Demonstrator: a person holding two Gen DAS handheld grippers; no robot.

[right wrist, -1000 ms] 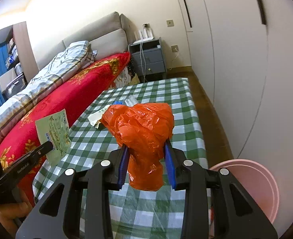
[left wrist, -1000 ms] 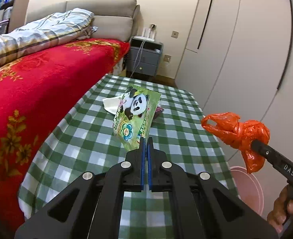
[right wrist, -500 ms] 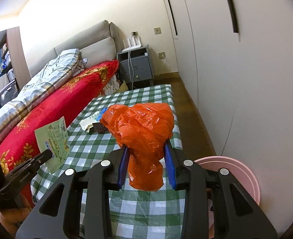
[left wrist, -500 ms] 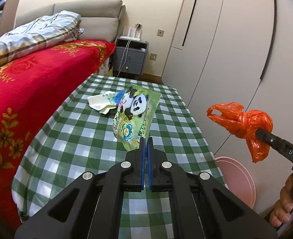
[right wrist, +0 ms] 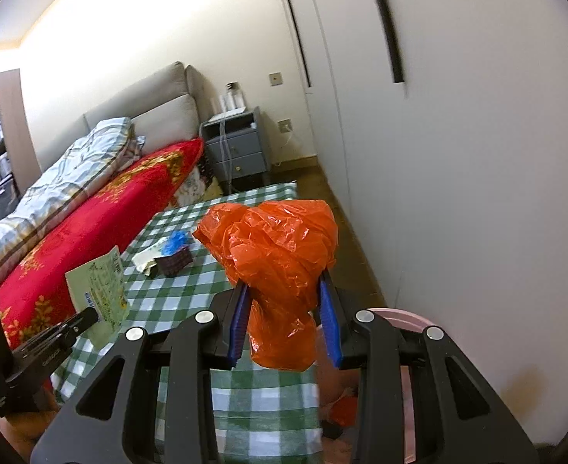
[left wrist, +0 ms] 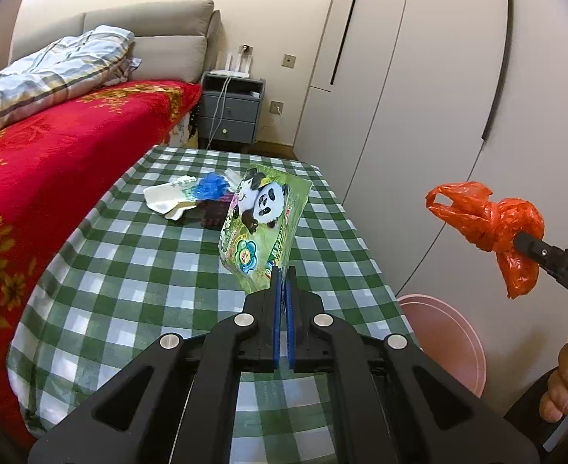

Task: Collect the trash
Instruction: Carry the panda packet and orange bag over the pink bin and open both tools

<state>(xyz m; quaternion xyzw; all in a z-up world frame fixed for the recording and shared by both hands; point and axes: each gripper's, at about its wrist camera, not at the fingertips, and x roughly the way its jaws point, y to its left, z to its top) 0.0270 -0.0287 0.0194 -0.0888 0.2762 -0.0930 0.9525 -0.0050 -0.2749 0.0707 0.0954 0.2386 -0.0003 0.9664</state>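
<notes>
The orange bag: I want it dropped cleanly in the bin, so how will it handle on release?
The orange bag looks crumpled, thin film: probably very light and floppy. It bulges between the right gripper's pads, so it may spring open, cling, or drift rather than fall straight.

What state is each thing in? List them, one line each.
left claw: shut on the panda packet
panda packet: held up above the checked table
right claw: shut on the orange bag
orange bag: crumpled, held in the air
pink bin: open, on the floor beside the table
blue wrapper: lying on the table, uncollected
white paper: lying crumpled on the table
</notes>
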